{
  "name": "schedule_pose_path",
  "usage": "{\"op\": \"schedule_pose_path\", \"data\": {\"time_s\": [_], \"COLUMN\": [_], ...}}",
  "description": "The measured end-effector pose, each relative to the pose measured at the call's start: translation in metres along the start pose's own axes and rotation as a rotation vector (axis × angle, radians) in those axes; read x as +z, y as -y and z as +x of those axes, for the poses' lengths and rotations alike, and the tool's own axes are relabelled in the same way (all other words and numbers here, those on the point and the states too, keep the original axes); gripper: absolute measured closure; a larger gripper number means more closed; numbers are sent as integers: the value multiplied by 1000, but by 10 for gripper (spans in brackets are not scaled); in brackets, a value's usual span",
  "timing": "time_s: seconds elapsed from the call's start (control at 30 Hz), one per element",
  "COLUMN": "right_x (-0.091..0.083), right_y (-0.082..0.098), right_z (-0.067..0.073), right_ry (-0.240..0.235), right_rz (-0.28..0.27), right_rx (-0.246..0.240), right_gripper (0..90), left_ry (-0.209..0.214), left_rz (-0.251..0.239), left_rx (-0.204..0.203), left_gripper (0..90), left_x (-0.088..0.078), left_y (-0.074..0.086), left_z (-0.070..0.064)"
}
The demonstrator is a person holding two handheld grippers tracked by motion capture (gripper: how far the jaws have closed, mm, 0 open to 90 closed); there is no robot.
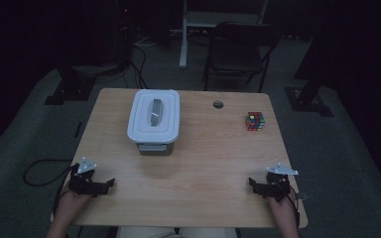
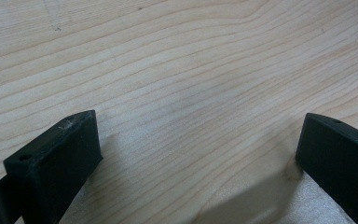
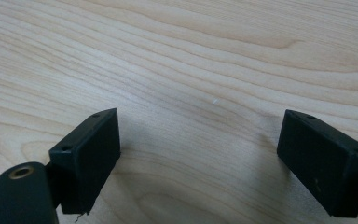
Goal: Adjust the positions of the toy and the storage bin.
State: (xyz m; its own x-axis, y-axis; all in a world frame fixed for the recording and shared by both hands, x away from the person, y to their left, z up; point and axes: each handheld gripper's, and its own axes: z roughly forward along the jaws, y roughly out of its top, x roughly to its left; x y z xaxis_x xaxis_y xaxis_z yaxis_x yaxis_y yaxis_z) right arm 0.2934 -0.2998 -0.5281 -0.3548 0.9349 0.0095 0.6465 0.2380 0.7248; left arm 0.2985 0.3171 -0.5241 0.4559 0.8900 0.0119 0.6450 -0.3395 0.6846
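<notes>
Here both grippers' fingers gape empty over the wooden table (image 1: 193, 168) in a dark room.

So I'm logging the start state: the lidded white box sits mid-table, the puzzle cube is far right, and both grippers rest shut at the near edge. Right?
One slip: the grippers are open, not shut. The left gripper and right gripper views show the jaws wide apart over bare table. The box and cube are placed as you said.

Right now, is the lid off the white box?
No, the white lid sits shut on top of the grey box on the table.
</notes>
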Motion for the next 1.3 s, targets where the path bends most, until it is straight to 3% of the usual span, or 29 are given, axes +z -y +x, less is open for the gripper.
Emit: {"op": "schedule_pose_path", "data": {"time_s": [0.4, 0.77, 0.93, 1.3], "right_x": [2, 12, 22, 46], "right_y": [-2, -12, -24, -57], "right_z": [1, 8, 15, 40], "right_ry": [-1, 1, -24, -25], "right_rz": [3, -2, 0, -26], "right_rx": [-2, 5, -10, -78], "right_gripper": [123, 124, 127, 127], "left_ry": [-3, 23, 26, 17], "left_rz": [2, 0, 4, 0], "left_rx": [0, 30, 32, 21], "left_gripper": [6, 6, 6, 6], "left_x": [0, 4, 8, 18], "left_y": [0, -5, -9, -28], "left_z": [0, 1, 2, 15]}}
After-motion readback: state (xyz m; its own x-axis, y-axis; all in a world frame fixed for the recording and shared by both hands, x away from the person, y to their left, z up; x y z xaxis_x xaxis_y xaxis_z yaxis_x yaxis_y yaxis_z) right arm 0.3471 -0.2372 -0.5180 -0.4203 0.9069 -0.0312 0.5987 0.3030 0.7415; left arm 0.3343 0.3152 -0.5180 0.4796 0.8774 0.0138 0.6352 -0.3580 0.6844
